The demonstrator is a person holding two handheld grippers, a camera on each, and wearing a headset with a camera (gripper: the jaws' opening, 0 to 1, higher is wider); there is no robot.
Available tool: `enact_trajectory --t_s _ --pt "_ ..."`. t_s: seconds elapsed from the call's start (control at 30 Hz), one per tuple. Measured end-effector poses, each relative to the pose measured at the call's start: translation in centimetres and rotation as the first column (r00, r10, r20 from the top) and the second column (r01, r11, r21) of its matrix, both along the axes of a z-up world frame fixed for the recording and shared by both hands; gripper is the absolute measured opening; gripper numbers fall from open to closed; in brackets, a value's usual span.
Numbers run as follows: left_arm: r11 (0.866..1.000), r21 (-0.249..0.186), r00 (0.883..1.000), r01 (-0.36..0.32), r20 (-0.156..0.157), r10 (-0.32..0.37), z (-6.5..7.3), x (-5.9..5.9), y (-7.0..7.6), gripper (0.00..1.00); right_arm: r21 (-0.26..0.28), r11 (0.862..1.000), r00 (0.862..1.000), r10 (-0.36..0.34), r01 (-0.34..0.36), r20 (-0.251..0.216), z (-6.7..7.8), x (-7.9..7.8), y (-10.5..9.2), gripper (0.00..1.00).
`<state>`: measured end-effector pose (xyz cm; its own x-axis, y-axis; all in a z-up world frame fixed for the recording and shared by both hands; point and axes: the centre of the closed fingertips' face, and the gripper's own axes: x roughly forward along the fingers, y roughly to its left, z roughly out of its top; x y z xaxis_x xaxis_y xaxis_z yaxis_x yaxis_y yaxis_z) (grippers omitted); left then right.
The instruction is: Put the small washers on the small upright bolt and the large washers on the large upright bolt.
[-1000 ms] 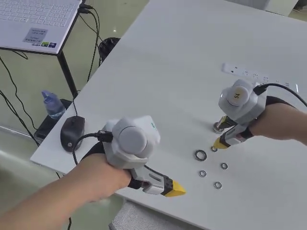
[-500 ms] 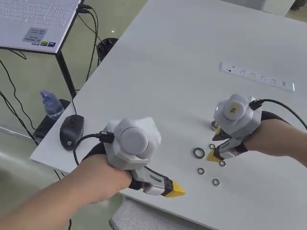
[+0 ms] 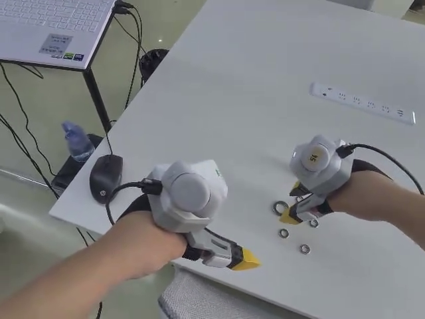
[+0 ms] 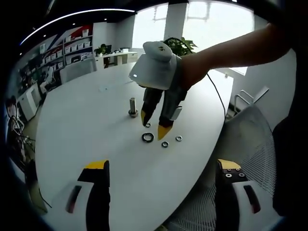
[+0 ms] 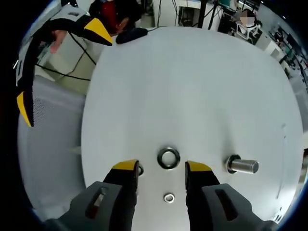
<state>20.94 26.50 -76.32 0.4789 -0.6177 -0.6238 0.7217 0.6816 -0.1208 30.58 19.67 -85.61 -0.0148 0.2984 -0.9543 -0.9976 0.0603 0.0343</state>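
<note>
A large washer (image 5: 169, 158) lies flat on the white table just ahead of my right gripper (image 5: 162, 167), whose jaws stand open on either side of it. One small washer (image 5: 168, 197) lies between its fingers and another (image 5: 140, 169) beside the left finger. An upright bolt (image 5: 243, 166) stands to the right. In the head view the right gripper (image 3: 290, 215) hovers next to the large washer (image 3: 279, 207), with small washers (image 3: 283, 233) nearby. My left gripper (image 3: 247, 260) is held open and empty near the table's front edge. From the left gripper view I see the bolt (image 4: 133, 107) and large washer (image 4: 147, 137).
A power strip (image 3: 362, 103) lies at the back right of the table (image 3: 232, 100). A black mouse (image 3: 106, 178) rests at the left corner. Off the table stand a laptop (image 3: 53, 26) and a bottle (image 3: 78, 141). A mesh chair (image 4: 250, 125) sits by the edge.
My right gripper has moved from beside the bolt down toward the large washer. The left gripper has stayed in place; the head camera shifted slightly.
</note>
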Motion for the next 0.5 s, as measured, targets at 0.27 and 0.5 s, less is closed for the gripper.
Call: enact_trajectory --t_s 0.27,0.5 --pt "1.0 0.0 1.0 -0.001 -0.01 0.001 -0.2 -0.5 0.2 0.89 -0.01 1.0 1.0 -0.003 0.003 0.014 -1.5 0.3 0.1 0.4" --pt "1.0 0.004 1.0 -0.002 -0.016 0.002 -0.4 -0.8 0.5 0.87 -0.015 1.0 0.999 -0.006 0.006 0.036 -1.9 0.7 0.3 0.4"
